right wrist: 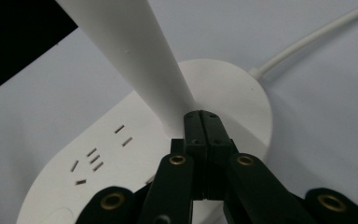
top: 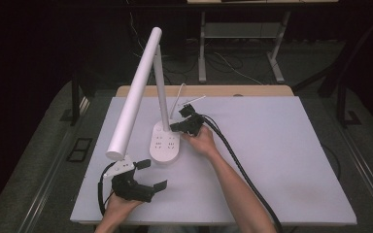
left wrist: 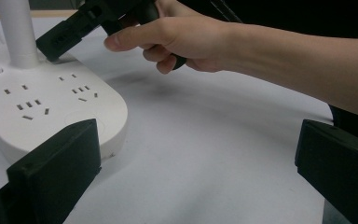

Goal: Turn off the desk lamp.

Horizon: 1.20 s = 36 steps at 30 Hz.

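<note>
Covering most of a wooden table [top: 209, 91], a pale grey mat [top: 281, 160] took up the centre of the high view, with dark carpet [top: 39, 160] around it and the metal legs of another desk [top: 202, 53] in the upper middle. A white desk lamp [top: 161, 82] stood left of centre on its oval socket base [top: 165, 145], its long head slanting toward the lower left and its white cord [top: 180, 94] trailing toward the top. The right gripper [top: 176, 127] had its jaws pressed together, tips against the base beside the stem. The left gripper [top: 154, 174], low in the frame just below the base, held its jaws wide apart around nothing.
</note>
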Each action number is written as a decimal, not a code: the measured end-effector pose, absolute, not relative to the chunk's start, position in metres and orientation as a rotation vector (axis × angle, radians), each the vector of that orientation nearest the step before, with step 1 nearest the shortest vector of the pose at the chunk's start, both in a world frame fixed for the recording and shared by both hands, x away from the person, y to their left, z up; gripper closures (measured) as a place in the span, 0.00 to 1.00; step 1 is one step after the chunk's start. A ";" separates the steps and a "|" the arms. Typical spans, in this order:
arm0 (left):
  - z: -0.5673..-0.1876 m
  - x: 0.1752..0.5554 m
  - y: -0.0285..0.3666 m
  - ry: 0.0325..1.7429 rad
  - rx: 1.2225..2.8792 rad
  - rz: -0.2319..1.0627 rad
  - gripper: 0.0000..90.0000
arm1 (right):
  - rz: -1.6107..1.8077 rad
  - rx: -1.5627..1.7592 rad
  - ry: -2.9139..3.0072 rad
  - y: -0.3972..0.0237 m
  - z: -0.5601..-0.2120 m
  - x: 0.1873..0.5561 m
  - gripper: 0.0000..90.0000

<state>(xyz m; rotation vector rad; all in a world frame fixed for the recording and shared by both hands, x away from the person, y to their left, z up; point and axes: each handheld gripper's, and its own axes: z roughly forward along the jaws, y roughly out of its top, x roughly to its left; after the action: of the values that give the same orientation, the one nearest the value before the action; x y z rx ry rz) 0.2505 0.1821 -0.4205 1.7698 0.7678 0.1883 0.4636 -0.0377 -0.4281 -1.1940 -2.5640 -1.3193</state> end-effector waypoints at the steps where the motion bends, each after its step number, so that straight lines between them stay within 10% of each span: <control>1: -0.421 0.251 0.182 0.767 1.770 0.188 0.00 | -1.313 -1.196 -2.573 -0.038 -0.427 0.463 1.00; 22: -0.421 0.251 0.182 0.775 1.768 0.187 0.00 | -1.393 -1.179 -2.555 -0.073 -0.401 0.449 1.00; 36: -0.422 0.252 0.181 0.775 1.772 0.186 0.00 | -1.460 -1.155 -2.607 -0.114 -0.369 0.422 0.58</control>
<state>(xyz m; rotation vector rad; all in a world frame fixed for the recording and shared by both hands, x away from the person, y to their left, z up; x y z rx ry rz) 0.2517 0.1808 -0.4217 1.7720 0.7750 0.1856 0.4219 -0.1142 -0.3691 -1.1552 -2.6069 -1.4599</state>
